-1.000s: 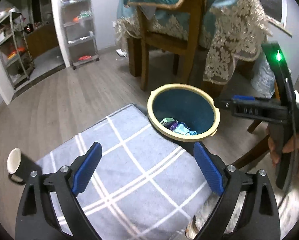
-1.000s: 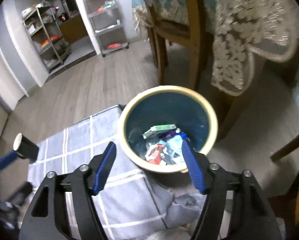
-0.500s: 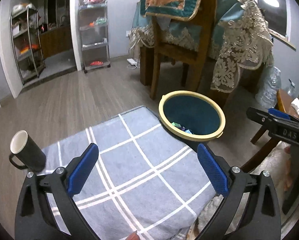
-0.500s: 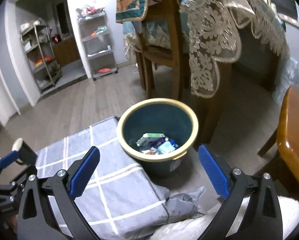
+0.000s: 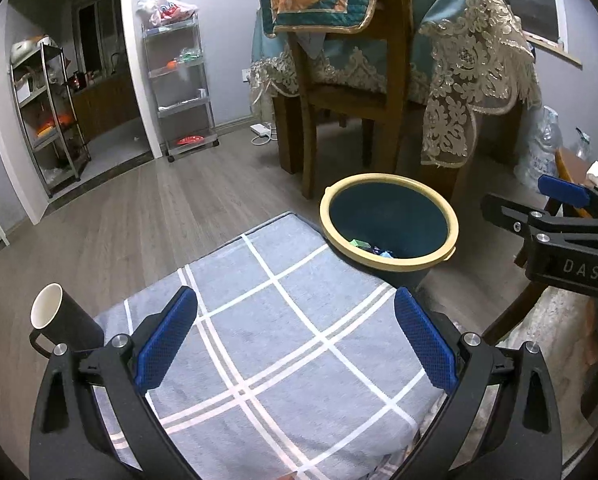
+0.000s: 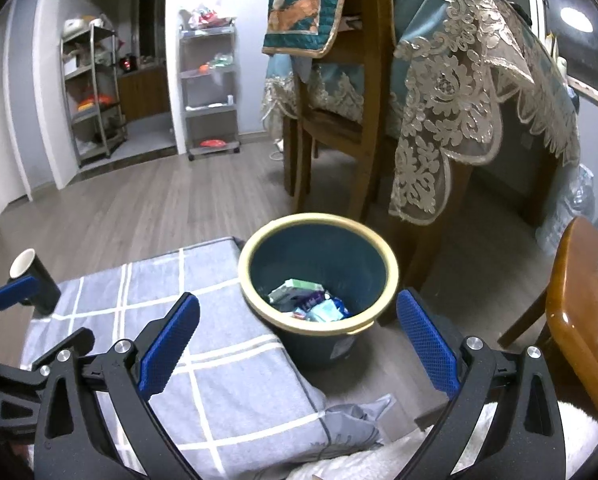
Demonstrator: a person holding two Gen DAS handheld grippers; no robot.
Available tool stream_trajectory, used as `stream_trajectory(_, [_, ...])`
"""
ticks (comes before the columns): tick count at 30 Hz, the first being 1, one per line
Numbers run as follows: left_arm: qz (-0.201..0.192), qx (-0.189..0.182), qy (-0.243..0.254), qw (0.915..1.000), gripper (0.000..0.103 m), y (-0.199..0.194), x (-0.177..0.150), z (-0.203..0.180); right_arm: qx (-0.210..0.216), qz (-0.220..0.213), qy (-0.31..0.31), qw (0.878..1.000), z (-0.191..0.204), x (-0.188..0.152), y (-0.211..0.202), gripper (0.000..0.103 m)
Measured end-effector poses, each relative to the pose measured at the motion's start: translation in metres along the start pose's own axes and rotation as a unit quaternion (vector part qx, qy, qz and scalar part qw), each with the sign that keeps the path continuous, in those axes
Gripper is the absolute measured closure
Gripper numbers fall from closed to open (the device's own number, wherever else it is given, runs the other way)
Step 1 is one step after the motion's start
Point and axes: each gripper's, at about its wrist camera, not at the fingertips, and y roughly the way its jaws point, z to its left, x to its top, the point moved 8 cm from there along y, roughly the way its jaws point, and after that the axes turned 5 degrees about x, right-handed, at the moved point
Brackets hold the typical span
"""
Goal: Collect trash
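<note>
A dark teal bin (image 5: 387, 220) with a cream rim stands on the floor beside a grey checked cloth (image 5: 283, 344); it also shows in the right wrist view (image 6: 319, 268). Several coloured wrappers (image 6: 307, 300) lie at its bottom. My left gripper (image 5: 295, 344) is open and empty above the cloth, back from the bin. My right gripper (image 6: 299, 344) is open and empty, raised in front of the bin. The right gripper also shows at the right edge of the left wrist view (image 5: 559, 232).
A black mug (image 5: 59, 320) with a white inside stands at the cloth's left corner. A wooden chair (image 5: 339, 92) and a table with a lace cloth (image 5: 471, 72) stand behind the bin. A wooden stool (image 6: 579, 304) is at the right. Metal shelves (image 5: 179, 80) line the far wall.
Both grippers have pulled up and back from the bin. The right gripper, which was just over the bin's rim, has opened wider. Nothing is held in either.
</note>
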Motion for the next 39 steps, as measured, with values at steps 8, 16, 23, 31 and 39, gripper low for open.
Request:
stream_trajectory(8, [0.005, 0.007, -0.009, 0.9999, 0.006, 0.0012, -0.0009, 0.005, 0.0, 0.0, -0.005, 1.0, 0.0045, -0.0006, 0.0, 0.005])
stream_trajectory(16, [0.012, 0.008, -0.009, 0.9999, 0.006, 0.0049, -0.0034, 0.0042, 0.0, 0.001, -0.002, 1.0, 0.0034, -0.0002, 0.0003, 0.005])
stream_trajectory(23, [0.015, 0.01, -0.009, 0.9998, 0.006, 0.0067, -0.0042, 0.0057, -0.001, 0.001, 0.0, 1.0, 0.0029, 0.0, -0.0002, 0.005])
stream_trajectory(31, [0.016, 0.01, -0.005, 0.9998, 0.006, 0.0075, -0.0054, 0.0045, 0.0, 0.001, -0.001, 1.0, 0.0029, 0.0, 0.0001, 0.005])
stream_trajectory(39, [0.018, 0.01, -0.004, 0.9998, 0.006, 0.0081, -0.0066, 0.0043, -0.001, 0.001, -0.001, 1.0, 0.0033, 0.0, 0.0001, 0.005])
